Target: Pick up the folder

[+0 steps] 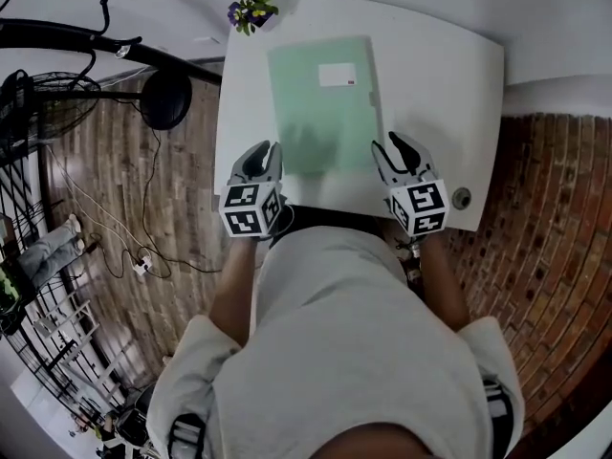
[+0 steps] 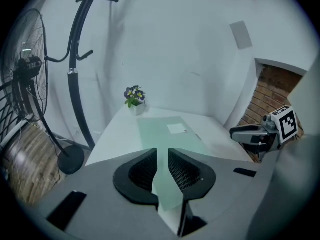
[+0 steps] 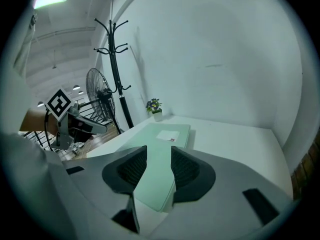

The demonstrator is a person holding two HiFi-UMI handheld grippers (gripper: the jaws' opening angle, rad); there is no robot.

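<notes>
Left hand-held gripper [image 1: 265,152] and right hand-held gripper [image 1: 394,147]: jaws apart, empty, flanking near corners of green folder [image 1: 320,103]. Folder flat on tabletop [image 1: 435,84], long axis near-to-far, both about equally near.

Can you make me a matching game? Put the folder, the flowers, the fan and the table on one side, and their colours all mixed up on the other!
Things:
1. folder
2. flowers
3. fan
4. table

Colours:
A. black
B. white
C. pale green
D. purple

Right pairs: 1-C, 2-D, 3-A, 4-B.
</notes>
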